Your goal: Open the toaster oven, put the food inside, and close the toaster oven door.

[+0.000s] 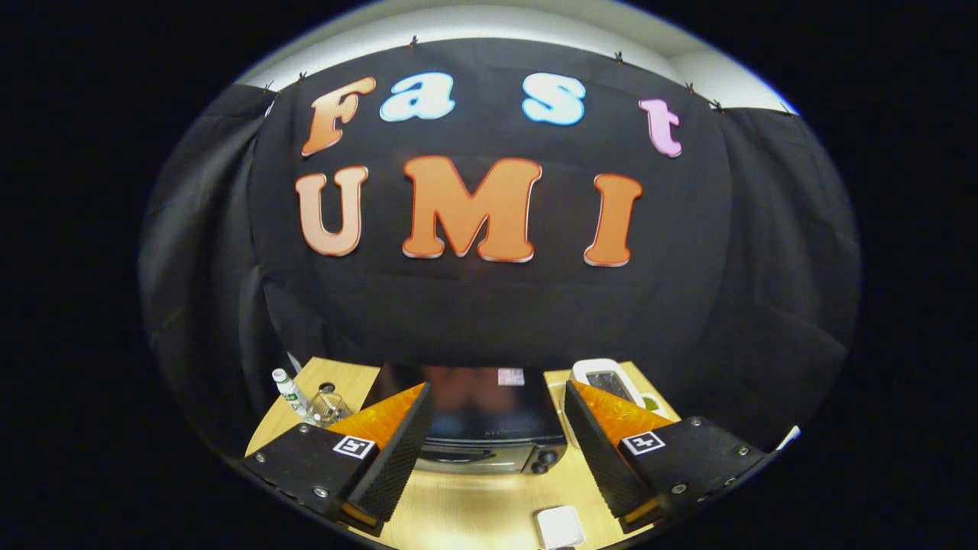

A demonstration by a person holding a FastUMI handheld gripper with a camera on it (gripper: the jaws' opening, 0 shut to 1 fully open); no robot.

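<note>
Black toaster oven (pixel 489 428) sits toward the worktop's (pixel 458 504) back edge, door seemingly closed; my gripper (pixel 493 451) hovers spread, empty.

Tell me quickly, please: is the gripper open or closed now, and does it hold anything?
Gripper: open, holding nothing; its fingers are spread wide, with the toaster oven ahead between them on the table.

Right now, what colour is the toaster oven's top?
Glossy black, best seen in the gripper view: the toaster oven sits on the wooden table beyond the open hand-held gripper.
</note>
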